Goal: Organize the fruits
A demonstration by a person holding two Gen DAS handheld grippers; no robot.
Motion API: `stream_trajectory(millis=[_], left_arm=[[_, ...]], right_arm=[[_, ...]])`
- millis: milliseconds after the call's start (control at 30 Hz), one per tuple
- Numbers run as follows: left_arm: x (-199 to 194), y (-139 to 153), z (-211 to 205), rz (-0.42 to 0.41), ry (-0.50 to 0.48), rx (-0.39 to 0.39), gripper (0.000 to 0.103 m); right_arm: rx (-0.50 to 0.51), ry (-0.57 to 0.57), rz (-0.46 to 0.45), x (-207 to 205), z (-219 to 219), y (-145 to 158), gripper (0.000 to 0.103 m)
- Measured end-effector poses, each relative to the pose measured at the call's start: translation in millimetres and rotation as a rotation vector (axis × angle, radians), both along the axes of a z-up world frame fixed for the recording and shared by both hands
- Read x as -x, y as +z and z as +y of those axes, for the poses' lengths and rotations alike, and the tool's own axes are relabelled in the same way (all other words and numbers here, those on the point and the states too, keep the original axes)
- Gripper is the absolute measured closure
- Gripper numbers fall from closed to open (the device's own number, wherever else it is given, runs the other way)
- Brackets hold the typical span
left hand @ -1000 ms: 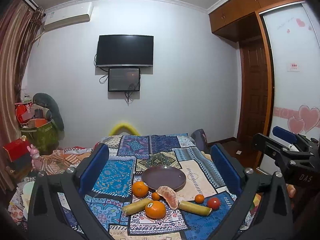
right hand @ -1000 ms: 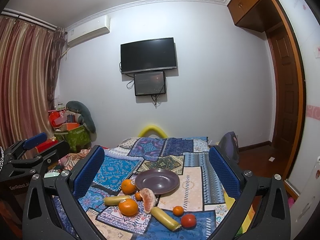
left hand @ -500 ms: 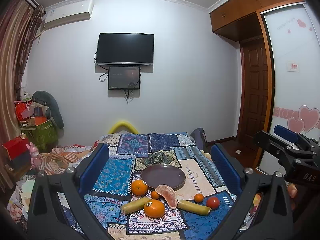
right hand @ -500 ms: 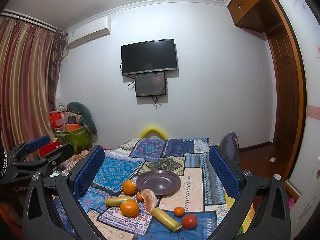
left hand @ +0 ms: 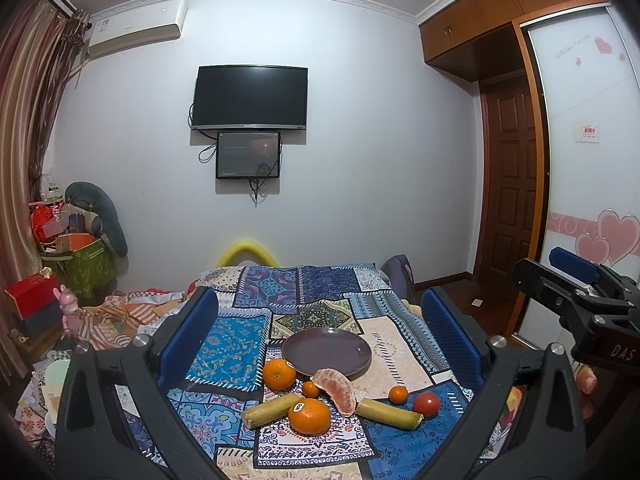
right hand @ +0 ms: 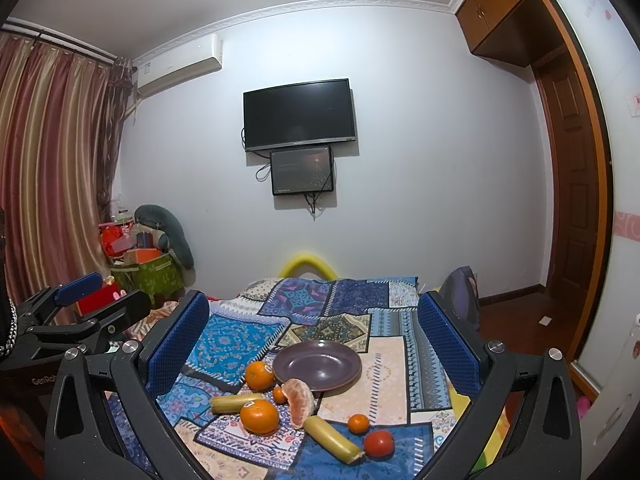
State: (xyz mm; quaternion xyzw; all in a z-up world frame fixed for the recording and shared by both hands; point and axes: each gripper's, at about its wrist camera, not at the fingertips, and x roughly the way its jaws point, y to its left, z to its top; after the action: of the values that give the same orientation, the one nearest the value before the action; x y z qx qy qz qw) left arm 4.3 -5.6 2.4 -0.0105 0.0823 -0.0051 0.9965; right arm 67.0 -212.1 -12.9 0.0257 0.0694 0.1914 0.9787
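An empty purple plate (left hand: 326, 351) (right hand: 317, 365) sits on a patchwork cloth (left hand: 228, 350). In front of it lie two oranges (left hand: 309, 416) (left hand: 279, 374), a peeled orange piece (left hand: 336, 390), two yellow-green sugarcane pieces (left hand: 273, 410) (left hand: 389, 413), two small tangerines (left hand: 398, 395) and a red tomato (left hand: 426, 404). My left gripper (left hand: 320, 340) is open and empty, held above and short of the fruit. My right gripper (right hand: 312, 340) is open and empty too, a little to the right. Each gripper shows at the other view's edge.
The cloth covers a bed or table that ends near a white wall with a TV (left hand: 250, 98). Clutter and boxes (left hand: 76, 256) stand at the left by a curtain. A wardrobe and wooden door (left hand: 512, 200) are at the right.
Both views have tilted down slightly, with the fruit sitting a touch higher in frame. Nothing on the cloth has moved and both grippers stay open.
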Motion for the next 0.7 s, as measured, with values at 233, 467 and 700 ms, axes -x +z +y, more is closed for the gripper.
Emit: stream_trajectory(millis=[233,467,700], left_arm=[[-0.4,-0.2,0.3,0.001,0.000,0.001,0.000],[-2.2,-1.9,2.3,0.006,-0.002,0.004,0.000],[-14.1,-8.3,6.3,0.017,0.002,-0.001,0.000]], right_arm=[[0.004,0.003,-0.001,0.4,0.0,-0.5,0.000],[0.007,0.004,-0.001,-1.0,-0.3,-2.2,0.000],[0.013,0.007,0.024,-12.6,0.3,-8.6,0.000]])
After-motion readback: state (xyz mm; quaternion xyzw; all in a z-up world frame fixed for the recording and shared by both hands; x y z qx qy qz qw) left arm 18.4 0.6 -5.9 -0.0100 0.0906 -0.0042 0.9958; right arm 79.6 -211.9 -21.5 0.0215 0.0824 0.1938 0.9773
